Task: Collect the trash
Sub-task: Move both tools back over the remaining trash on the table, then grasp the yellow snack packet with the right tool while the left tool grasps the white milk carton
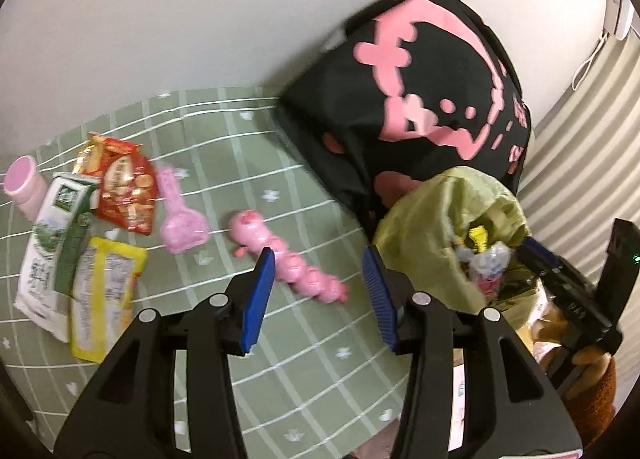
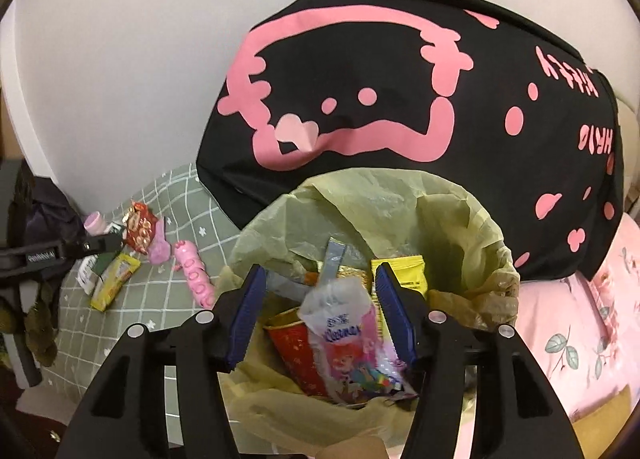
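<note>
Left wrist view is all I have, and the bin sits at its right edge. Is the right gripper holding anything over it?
Observer: No. The right gripper is open above the bin bag; its pads stand clear of the tissue pack lying in the bag.
Operator: What sits under that pack?
Observer: A red packet lies beside it and partly beneath it, towards the left of the bag.
Operator: What is past the bin on its far right?
Observer: Pink floral bedding, with no wrappers visible on it.
</note>
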Demonstrator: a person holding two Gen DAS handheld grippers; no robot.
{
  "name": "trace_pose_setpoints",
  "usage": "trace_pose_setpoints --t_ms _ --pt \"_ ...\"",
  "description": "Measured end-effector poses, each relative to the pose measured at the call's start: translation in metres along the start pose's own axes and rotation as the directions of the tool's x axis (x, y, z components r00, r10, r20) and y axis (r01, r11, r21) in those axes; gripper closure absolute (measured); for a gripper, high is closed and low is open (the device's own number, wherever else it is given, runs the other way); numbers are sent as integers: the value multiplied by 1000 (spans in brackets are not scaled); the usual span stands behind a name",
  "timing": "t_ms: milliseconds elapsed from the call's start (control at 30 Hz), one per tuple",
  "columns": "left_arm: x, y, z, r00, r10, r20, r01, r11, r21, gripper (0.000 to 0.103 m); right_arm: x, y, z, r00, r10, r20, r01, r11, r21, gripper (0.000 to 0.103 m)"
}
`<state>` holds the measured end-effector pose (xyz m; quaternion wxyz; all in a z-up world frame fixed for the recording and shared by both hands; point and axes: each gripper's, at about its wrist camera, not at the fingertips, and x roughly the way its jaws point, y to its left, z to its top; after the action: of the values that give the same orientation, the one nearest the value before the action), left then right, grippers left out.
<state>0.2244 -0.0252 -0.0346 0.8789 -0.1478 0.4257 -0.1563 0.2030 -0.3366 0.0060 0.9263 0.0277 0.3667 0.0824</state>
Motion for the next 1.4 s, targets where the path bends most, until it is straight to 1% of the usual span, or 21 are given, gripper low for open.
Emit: trace_pose_setpoints --t_ms 100,133,233,333,433,533,600,700,767,833,867,1000,1033,1067,1100,1133,1167,1233,1300,1367,1400 --pt "-8 30 -5 998 54 18 -54 998 -17 59 -3 12 6 1000 4 15 -4 1000 7 49" --pt "-13 46 -7 996 84 25 -84 996 -31 59 -3 20 9 1000 11 22 -11 1000 6 49" --pt "-27 84 -12 989 143 38 -140 987 -75 59 3 43 16 999 45 29 -45 999 -13 49" --pt "-42 126 -16 972 227 55 -220 969 -116 59 16 70 19 994 101 27 -100 994 -36 49" --pt "-51 159 -17 948 315 51 -306 943 -133 58 35 98 21 986 166 -3 -166 985 -48 49" --pt "-57 185 -23 947 321 21 -312 933 -181 57 56 125 23 973 227 -46 -230 972 -57 49" --pt "-63 195 -30 946 324 23 -313 927 -208 57 73 145 22 957 274 -94 -281 958 -67 49" --pt "-70 200 -39 947 321 28 -308 928 -211 57 94 175 16 942 299 -153 -317 942 -110 49" --pt "-71 200 -43 945 326 25 -314 927 -207 56 107 191 11 925 329 -191 -353 929 -110 49" --pt "-74 202 -46 943 331 27 -318 924 -212 56 124 210 3 917 333 -220 -361 928 -97 49" --pt "-77 203 -47 943 333 27 -320 922 -217 56 131 217 -2 909 344 -237 -373 924 -88 49" --pt "-90 206 -53 937 347 32 -332 918 -215 56 159 251 -24 859 402 -317 -436 899 -40 49" --pt "-91 207 -54 936 349 33 -335 917 -216 56 166 262 -31 850 402 -342 -442 896 -46 49" --pt "-94 209 -55 936 351 33 -335 916 -221 56 172 269 -36 846 393 -361 -440 897 -55 50" --pt "-97 212 -58 936 351 31 -334 914 -231 56 177 275 -40 841 389 -375 -441 896 -60 52" --pt "-98 214 -60 936 351 29 -335 912 -239 56 183 280 -43 834 387 -393 -444 894 -62 59" --pt "-99 217 -62 936 352 25 -336 909 -248 56 188 286 -46 829 385 -406 -445 894 -62 62" --pt "-100 222 -66 936 351 15 -335 905 -262 56 194 292 -47 831 380 -405 -442 894 -68 63" --pt "-99 225 -69 938 347 3 -334 905 -264 56 203 298 -49 831 373 -412 -439 895 -74 69" --pt "-98 225 -70 941 340 -7 -330 909 -253 56 211 301 -51 813 383 -438 -452 890 -60 82" --pt "-96 224 -69 942 335 -10 -327 913 -246 56 212 302 -52 807 389 -445 -459 887 -57 83"
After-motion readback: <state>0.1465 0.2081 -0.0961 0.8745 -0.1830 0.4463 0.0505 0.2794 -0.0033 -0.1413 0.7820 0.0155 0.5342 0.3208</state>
